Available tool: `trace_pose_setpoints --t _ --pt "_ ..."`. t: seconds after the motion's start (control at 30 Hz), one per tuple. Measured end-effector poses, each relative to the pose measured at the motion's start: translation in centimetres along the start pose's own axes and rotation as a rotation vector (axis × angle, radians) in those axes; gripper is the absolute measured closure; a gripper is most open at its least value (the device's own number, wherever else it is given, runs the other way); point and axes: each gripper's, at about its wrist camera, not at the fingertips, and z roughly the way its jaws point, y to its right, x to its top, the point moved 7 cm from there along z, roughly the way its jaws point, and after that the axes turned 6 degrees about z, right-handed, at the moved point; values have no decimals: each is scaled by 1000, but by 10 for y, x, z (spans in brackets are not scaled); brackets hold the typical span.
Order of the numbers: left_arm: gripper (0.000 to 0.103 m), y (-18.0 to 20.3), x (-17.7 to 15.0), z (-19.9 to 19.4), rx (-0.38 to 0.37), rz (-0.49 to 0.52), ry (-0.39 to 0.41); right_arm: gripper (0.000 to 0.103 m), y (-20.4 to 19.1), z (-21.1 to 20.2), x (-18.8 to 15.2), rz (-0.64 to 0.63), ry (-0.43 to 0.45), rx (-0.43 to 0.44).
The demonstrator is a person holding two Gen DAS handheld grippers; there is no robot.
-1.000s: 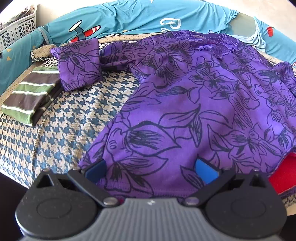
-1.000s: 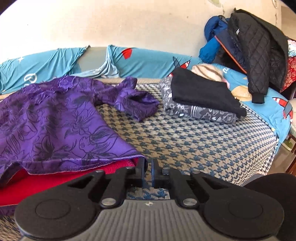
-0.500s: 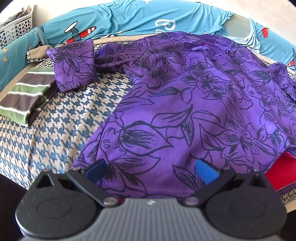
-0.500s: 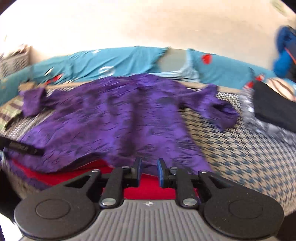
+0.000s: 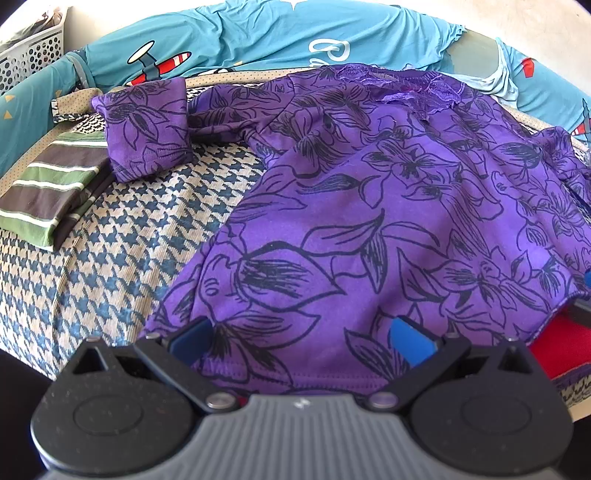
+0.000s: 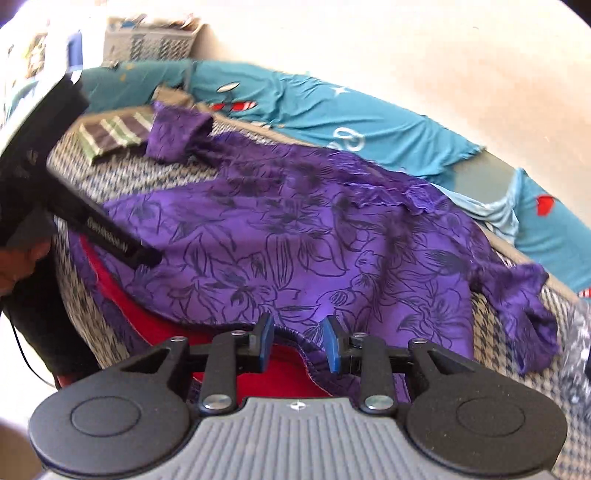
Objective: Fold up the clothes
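A purple shirt with black flower outlines (image 5: 369, 206) lies spread flat on the houndstooth bed cover (image 5: 110, 251), collar toward the wall and both sleeves out. My left gripper (image 5: 299, 339) is open wide over the shirt's near hem at its left corner, fingers straddling the cloth. In the right wrist view the same shirt (image 6: 314, 236) covers a red garment (image 6: 280, 373), whose edge also shows in the left view (image 5: 569, 347). My right gripper (image 6: 298, 345) is open, its blue pads on either side of the lifted hem edge. The left gripper body (image 6: 110, 236) shows at the left.
A folded green-and-brown striped garment (image 5: 51, 192) lies at the bed's left. A white perforated basket (image 5: 29, 51) stands in the far left corner. Teal sheets with plane prints (image 5: 295, 33) run along the wall. The bed's front edge drops off just under both grippers.
My right gripper has swung left from the shirt's right hem corner toward the middle of the hem and gone from shut to open. The left gripper has edged closer over the hem.
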Motion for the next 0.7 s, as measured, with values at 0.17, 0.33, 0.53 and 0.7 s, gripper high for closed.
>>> trace_pose_setpoints --t 0.17,0.33,0.53,0.7 --pt "0 -2 0 2 6 -3 -5 75 -6 13 -6 -122 -38 9" --pt "0 -2 0 2 12 1 -6 84 -12 19 -13 -172 -64 30" --pt "0 -7 1 1 22 -14 5 100 -16 12 -23 -149 -76 66" --pt "0 -9 2 0 31 -24 6 100 -24 3 -36 -170 -100 103"
